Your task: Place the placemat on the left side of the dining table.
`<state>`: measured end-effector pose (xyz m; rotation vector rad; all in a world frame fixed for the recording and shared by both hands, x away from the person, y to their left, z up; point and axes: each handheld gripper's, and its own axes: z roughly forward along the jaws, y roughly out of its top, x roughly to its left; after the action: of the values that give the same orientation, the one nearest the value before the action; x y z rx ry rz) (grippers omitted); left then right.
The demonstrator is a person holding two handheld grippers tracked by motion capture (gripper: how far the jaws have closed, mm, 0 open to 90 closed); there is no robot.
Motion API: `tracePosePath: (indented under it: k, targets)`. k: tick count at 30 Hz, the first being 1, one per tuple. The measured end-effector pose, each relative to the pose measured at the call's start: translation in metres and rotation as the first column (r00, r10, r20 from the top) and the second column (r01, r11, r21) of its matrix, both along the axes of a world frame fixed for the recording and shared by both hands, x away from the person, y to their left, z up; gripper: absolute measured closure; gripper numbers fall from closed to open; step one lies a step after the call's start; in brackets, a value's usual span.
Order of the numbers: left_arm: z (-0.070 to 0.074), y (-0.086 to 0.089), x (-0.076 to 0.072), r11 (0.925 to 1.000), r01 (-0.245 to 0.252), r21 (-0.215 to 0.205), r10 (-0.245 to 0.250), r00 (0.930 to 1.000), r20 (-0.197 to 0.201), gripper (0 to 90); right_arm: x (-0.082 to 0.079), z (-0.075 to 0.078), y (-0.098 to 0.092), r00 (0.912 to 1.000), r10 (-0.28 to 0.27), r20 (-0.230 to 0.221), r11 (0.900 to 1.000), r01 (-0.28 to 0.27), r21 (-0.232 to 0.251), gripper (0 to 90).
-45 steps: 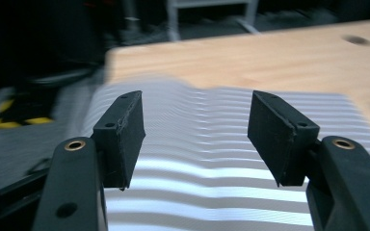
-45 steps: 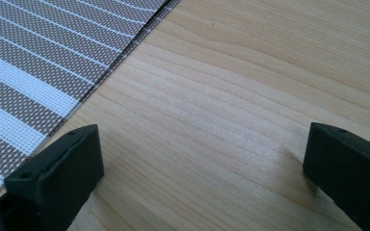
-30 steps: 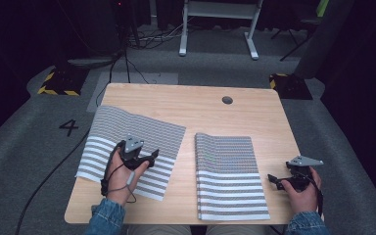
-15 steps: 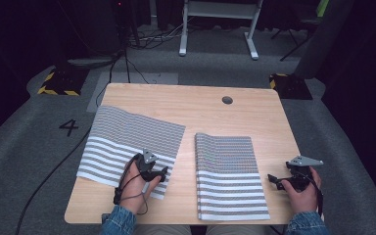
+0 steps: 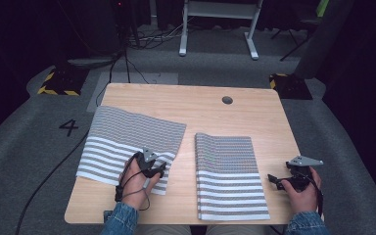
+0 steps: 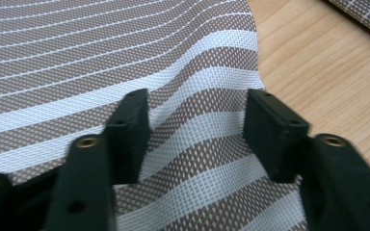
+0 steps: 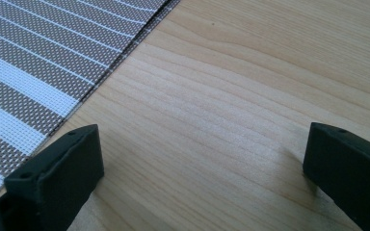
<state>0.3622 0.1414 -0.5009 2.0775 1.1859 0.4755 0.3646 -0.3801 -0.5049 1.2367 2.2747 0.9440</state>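
Two brown-and-white striped woven mats lie on the wooden table [image 5: 200,105]. The left mat [image 5: 127,132] is spread flat; the right mat [image 5: 230,181] is narrower and looks folded double. My left gripper [image 5: 157,171] sits low over the left mat's near right corner. In the left gripper view, its jaws [image 6: 197,125] straddle a raised wave of the mat [image 6: 101,57]; they have just been closing, with gaps still showing at both pads. My right gripper [image 5: 274,180] rests open on bare wood [image 7: 250,86] just right of the folded mat [image 7: 43,53], nothing between its jaws [image 7: 202,159].
A round cable hole [image 5: 227,100] sits near the table's far edge. The table's near edge runs just behind both hands. Beyond the table there is grey carpet, with a white desk frame [image 5: 218,29] and cables on the floor.
My left hand slid right and toward the near edge along the left mat, dropping onto its near right corner. The right hand and both mats stayed put.
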Motion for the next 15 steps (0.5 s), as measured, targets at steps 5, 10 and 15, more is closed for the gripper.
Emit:
tracePosePath:
  k: [5,10,15]
  targets:
    - [0.001,0.01,0.005,0.9996,-0.008,-0.026,0.009,0.9999,0.01,79.8,0.0,0.0,0.0,1.0,0.0,0.0,1.0,0.0,0.001,0.5]
    - [0.013,0.012,0.001,0.9992,0.019,-0.035,-0.017,0.9967,0.08,85.6,0.0,0.0,0.0,1.0,0.0,0.0,1.0,0.0,0.0,0.5]
    - [0.039,0.019,-0.014,0.9856,0.118,-0.121,-0.092,0.9757,0.199,86.4,0.0,0.0,0.0,1.0,-0.001,0.0,1.0,0.001,0.0,0.5]
